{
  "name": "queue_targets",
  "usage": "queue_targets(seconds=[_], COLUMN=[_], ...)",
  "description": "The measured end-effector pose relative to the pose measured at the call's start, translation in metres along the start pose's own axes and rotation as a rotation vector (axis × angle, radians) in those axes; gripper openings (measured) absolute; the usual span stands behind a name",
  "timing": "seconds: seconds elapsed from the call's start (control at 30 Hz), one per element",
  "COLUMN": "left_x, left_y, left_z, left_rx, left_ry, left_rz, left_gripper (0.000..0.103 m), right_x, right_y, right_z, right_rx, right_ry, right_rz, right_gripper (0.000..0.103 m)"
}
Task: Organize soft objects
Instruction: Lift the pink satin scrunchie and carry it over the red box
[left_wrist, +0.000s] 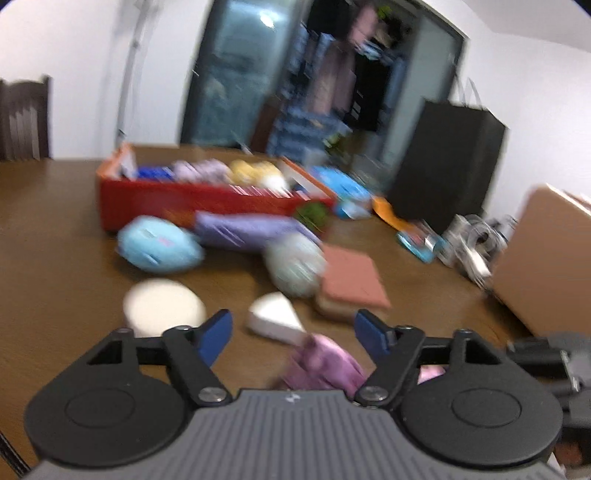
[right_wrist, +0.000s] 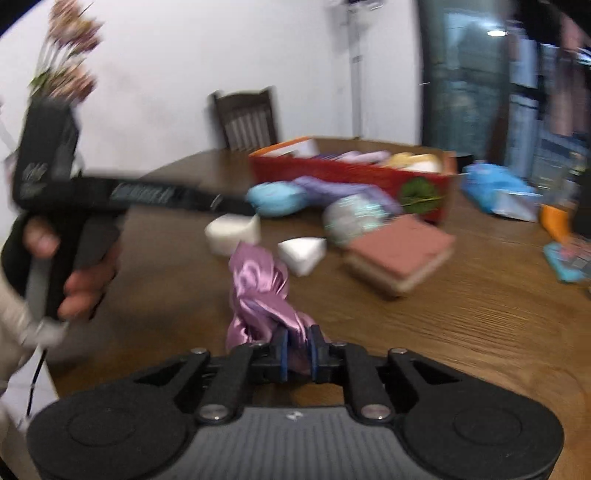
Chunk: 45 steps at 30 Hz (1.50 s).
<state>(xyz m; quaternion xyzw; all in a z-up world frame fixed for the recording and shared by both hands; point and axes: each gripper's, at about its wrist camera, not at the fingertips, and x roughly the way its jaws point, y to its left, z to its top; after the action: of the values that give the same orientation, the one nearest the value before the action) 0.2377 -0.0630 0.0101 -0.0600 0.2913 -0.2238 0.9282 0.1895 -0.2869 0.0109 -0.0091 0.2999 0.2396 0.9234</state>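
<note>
Pink satin cloth (right_wrist: 258, 291) is pinched between the blue pads (right_wrist: 283, 356) of the right gripper (right_wrist: 297, 356), which is closed tightly on it; the cloth stands up in a twisted bunch above the brown wooden table (right_wrist: 461, 332). The left gripper (left_wrist: 293, 334) has its jaws apart with nothing pressed between them, and the same cloth lies just under it. Near the cloth are a white wedge (right_wrist: 303, 253), a white round block (right_wrist: 231, 232) and a pink-topped sponge (right_wrist: 400, 253). Further away, a light blue plush (right_wrist: 277, 197) and a purple soft thing (right_wrist: 343, 194) lie beside the red box (right_wrist: 351, 173), which contains other soft objects.
</note>
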Motion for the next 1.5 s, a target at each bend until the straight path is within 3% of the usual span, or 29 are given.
queue_targets(seconds=[0.1, 0.17, 0.33, 0.43, 0.5, 0.57, 0.63, 0.7, 0.73, 0.77, 0.9, 1.0, 1.17, 1.33, 1.5], left_x=[0.009, 0.013, 0.007, -0.004, -0.011, -0.014, -0.007, 0.004, 0.010, 0.016, 0.016, 0.008, -0.006, -0.005, -0.015], left_y=[-0.013, -0.018, -0.010, 0.003, 0.005, 0.005, 0.005, 0.004, 0.004, 0.004, 0.009, 0.019, 0.007, 0.017, 0.023], left_z=[-0.016, -0.024, -0.033, -0.042, -0.039, -0.033, -0.025, -0.022, -0.022, -0.023, -0.028, -0.030, -0.036, -0.034, 0.004], left_rx=[0.010, -0.001, -0.084, -0.164, -0.150, -0.119, -0.096, -0.076, -0.070, -0.073, -0.110, -0.176, -0.118, -0.152, -0.102], left_ry=[0.062, 0.087, 0.090, 0.103, 0.084, 0.041, 0.031, 0.045, 0.061, 0.079, 0.065, 0.070, 0.042, 0.047, -0.047], left_rz=[-0.047, -0.045, -0.043, -0.062, -0.028, -0.006, -0.007, -0.018, -0.032, -0.053, -0.080, -0.102, -0.058, -0.089, -0.121], left_gripper=[0.059, 0.045, 0.042, 0.043, 0.045, 0.061, 0.064, 0.059, 0.038, 0.025, 0.020, 0.017, 0.013, 0.013, 0.012], right_x=[-0.007, -0.008, 0.001, 0.017, 0.020, 0.024, 0.027, 0.028, 0.030, 0.031, 0.029, 0.028, 0.036, 0.044, 0.037], right_y=[-0.007, -0.008, -0.003, 0.008, 0.014, 0.012, 0.010, 0.012, 0.010, 0.009, 0.002, -0.014, -0.022, -0.035, -0.032], right_z=[-0.004, -0.007, -0.014, -0.024, -0.031, -0.031, -0.032, -0.030, -0.028, -0.026, -0.022, -0.017, -0.014, -0.011, 0.018], right_rx=[0.057, 0.088, 0.146, 0.087, 0.043, 0.057, 0.046, 0.017, 0.025, 0.045, 0.055, 0.147, 0.227, 0.288, 0.244], right_ry=[-0.030, -0.044, -0.066, -0.019, -0.031, -0.015, -0.002, 0.010, 0.016, 0.024, 0.022, -0.014, -0.033, -0.018, -0.088], right_rz=[0.005, 0.024, 0.136, 0.109, 0.105, 0.110, 0.115, 0.112, 0.107, 0.106, 0.111, 0.126, 0.129, 0.184, 0.180], right_gripper=[0.017, 0.025, 0.041, 0.041, 0.041, 0.041, 0.040, 0.039, 0.033, 0.027, 0.021, 0.021, 0.021, 0.021, 0.020])
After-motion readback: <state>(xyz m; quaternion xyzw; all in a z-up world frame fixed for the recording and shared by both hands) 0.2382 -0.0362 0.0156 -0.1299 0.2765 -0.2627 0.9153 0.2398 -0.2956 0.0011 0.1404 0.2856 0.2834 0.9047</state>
